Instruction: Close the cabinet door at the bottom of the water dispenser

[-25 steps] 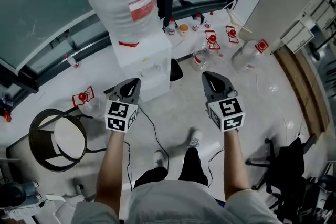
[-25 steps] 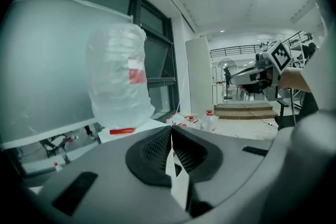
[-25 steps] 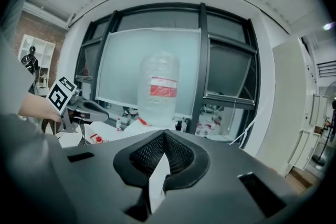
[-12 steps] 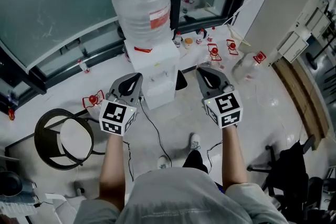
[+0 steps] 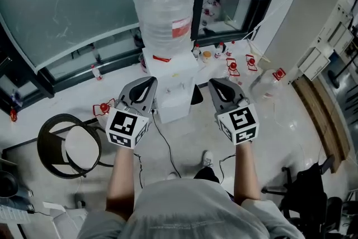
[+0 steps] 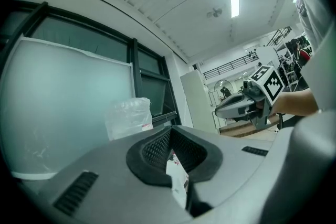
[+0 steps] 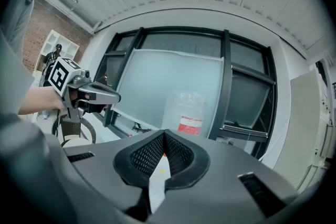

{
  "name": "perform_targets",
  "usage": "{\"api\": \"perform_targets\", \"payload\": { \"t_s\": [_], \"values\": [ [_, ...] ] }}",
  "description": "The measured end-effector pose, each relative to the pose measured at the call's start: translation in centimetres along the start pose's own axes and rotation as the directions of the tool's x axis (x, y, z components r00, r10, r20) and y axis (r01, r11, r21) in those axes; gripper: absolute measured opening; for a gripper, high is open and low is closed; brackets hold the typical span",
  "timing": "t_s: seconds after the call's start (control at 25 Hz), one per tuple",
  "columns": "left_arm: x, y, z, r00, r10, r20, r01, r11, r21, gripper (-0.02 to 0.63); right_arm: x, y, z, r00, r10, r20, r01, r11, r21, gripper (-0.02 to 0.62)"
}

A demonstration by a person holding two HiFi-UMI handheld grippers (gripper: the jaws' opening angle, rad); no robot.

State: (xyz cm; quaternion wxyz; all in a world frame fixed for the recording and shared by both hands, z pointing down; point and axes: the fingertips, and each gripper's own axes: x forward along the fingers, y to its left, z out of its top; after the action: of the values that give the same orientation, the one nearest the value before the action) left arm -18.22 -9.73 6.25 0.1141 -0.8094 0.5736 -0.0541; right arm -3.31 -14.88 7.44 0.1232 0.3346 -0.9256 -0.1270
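Risen since earlier: both tongs | left gripper (image 5: pixel 147 81), right gripper (image 5: pixel 216 83) pressed together, empty | water dispenser (image 5: pixel 168 73) at floor's (image 5: pixel 190 132) window edge | cabinet door (unseen from above) likely light, stiff: I'd nudge its free edge

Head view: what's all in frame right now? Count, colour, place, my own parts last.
water dispenser: one, white, centre, by the window
water bottle: one, clear, red label, atop the dispenser
stool: one, black frame, pale seat, left floor
jugs: several, clear, red caps, floor right of dispenser
small bottles: a few, mixed colours, floor behind dispenser
office chair: one, black, lower right
left gripper: one, grey, jaws shut, empty, left of dispenser
right gripper: one, grey, jaws shut, empty, right of dispenser
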Motion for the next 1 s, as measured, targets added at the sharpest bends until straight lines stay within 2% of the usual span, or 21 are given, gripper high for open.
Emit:
{"api": "perform_targets", "payload": {
  "t_s": [0.28, 0.44, 1.0],
  "values": [
    [0.2, -1.0, 0.8, 1.000, -0.015, 0.019, 0.015, 0.999, 0.042, 0.018, 0.5, 0.6, 0.9, 1.000, 0.012, 0.019, -0.012, 1.000, -0.016, 0.023],
    [0.6, -1.3, 0.8, 1.000, -0.024, 0.005, 0.024, 0.995, 0.092, 0.018, 0.7, 0.1, 0.8, 1.000, 0.005, 0.020, -0.004, 1.000, -0.014, 0.023],
    [1.2, 0.0, -0.2, 1.000, 0.002, -0.015, 0.000, 0.995, 0.097, 0.018, 2.0, -0.6, -0.2, 1.000, 0.018, -0.002, -0.018, 0.999, -0.027, 0.023]
  ]
}}
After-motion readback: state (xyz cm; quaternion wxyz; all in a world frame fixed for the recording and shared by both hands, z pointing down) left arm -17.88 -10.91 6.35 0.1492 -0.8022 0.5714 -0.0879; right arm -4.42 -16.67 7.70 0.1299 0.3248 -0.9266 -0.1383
